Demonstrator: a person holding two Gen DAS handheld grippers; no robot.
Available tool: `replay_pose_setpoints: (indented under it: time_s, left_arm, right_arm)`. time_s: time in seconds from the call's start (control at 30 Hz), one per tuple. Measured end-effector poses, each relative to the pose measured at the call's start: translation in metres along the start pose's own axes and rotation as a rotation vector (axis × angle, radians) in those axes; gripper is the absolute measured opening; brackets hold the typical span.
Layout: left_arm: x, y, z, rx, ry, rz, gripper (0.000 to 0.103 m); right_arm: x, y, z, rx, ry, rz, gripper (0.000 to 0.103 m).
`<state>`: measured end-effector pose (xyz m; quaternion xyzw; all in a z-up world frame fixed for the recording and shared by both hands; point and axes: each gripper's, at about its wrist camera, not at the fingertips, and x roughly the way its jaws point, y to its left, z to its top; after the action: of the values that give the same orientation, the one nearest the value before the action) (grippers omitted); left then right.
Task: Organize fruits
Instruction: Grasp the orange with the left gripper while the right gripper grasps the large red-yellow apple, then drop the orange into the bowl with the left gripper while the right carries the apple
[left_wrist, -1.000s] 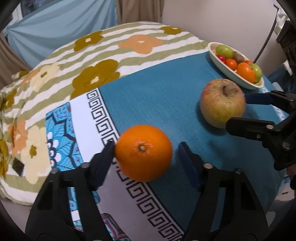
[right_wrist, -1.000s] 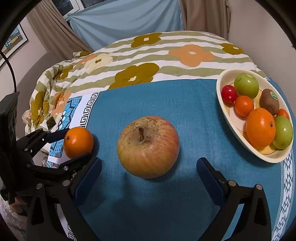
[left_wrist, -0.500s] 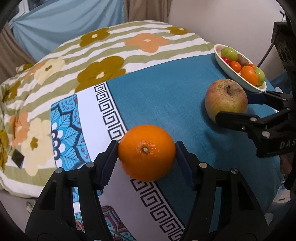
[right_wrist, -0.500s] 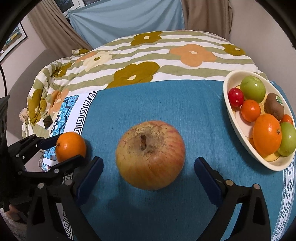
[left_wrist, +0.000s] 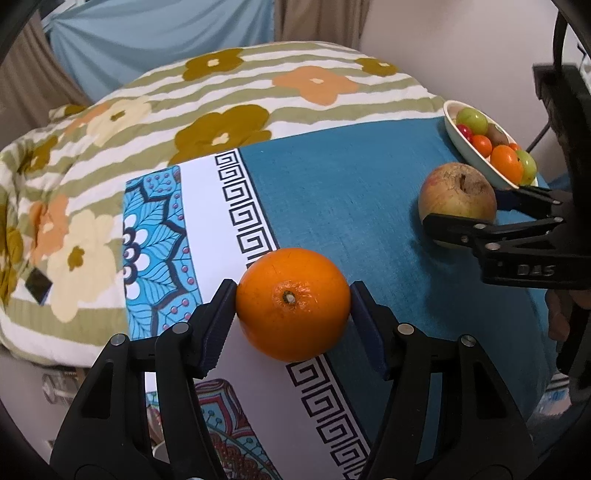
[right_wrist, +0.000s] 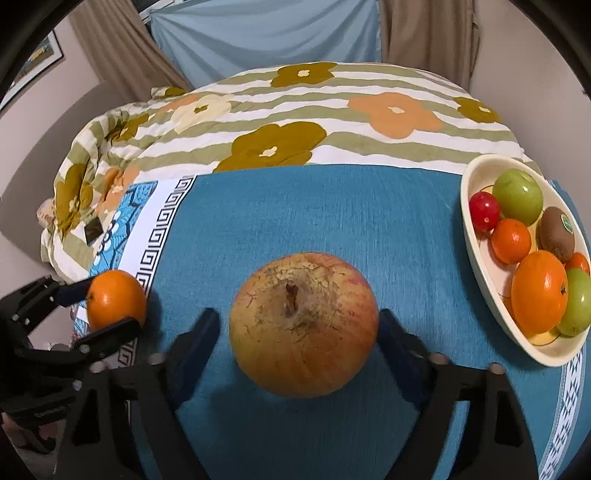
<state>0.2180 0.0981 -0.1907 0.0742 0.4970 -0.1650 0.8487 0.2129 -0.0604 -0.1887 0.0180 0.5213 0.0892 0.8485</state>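
Observation:
An orange (left_wrist: 291, 302) sits over the patterned white border of the cloth, and my left gripper (left_wrist: 291, 293) is shut on it, a pad pressed on each side. The same orange (right_wrist: 114, 295) shows at the far left of the right wrist view. A large russet, red-yellow apple (right_wrist: 303, 328) rests stem-up on the teal cloth (right_wrist: 332, 221). My right gripper (right_wrist: 297, 328) is closing around it; the right pad is at its skin and a thin gap remains at the left pad. The left wrist view shows that apple (left_wrist: 456, 195) between the right gripper's fingers.
A cream oval bowl (right_wrist: 476, 258) at the right holds several fruits: green apples, oranges, a kiwi and a red one. A flowered, striped quilt (right_wrist: 295, 122) lies beyond the cloth. The cloth's edge drops off at the left. A wall stands behind the bowl (left_wrist: 465, 147).
My right gripper's jaws have narrowed from wide open to almost touching the apple. My left gripper's pads closed onto the orange, and that hand shifted a little.

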Motion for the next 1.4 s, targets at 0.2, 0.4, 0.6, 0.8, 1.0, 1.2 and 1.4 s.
replay_pose_setpoints:
  time_s: [0.2, 0.4, 0.6, 0.8, 1.0, 1.2, 1.4]
  left_arm:
    - [-0.015, 0.0, -0.002, -0.04, -0.012, 0.02, 0.066]
    - [-0.034, -0.008, 0.004, -0.075, -0.035, 0.04, 0.066]
    - [-0.055, -0.027, 0.015, -0.103, -0.067, 0.049, 0.066]
    - [-0.07, -0.061, 0.034, -0.094, -0.102, 0.05, 0.066]
    - [-0.074, -0.102, 0.061, -0.078, -0.137, 0.027, 0.066]
    - [-0.066, -0.148, 0.091, -0.058, -0.16, -0.002, 0.066]
    - [-0.049, -0.193, 0.116, -0.038, -0.166, -0.024, 0.066]
  right_arm:
    - [-0.005, -0.002, -0.002, -0.037, 0.0, 0.019, 0.071]
    - [-0.026, -0.007, -0.001, -0.044, -0.025, 0.053, 0.071]
    - [-0.054, -0.024, 0.0, -0.045, -0.049, 0.067, 0.071]
    - [-0.081, -0.06, 0.001, -0.015, -0.066, 0.066, 0.071]
    - [-0.103, -0.103, 0.004, 0.001, -0.088, 0.042, 0.071]
    - [-0.12, -0.153, 0.01, 0.016, -0.114, 0.024, 0.071]
    - [-0.126, -0.195, 0.015, 0.017, -0.124, 0.016, 0.071]
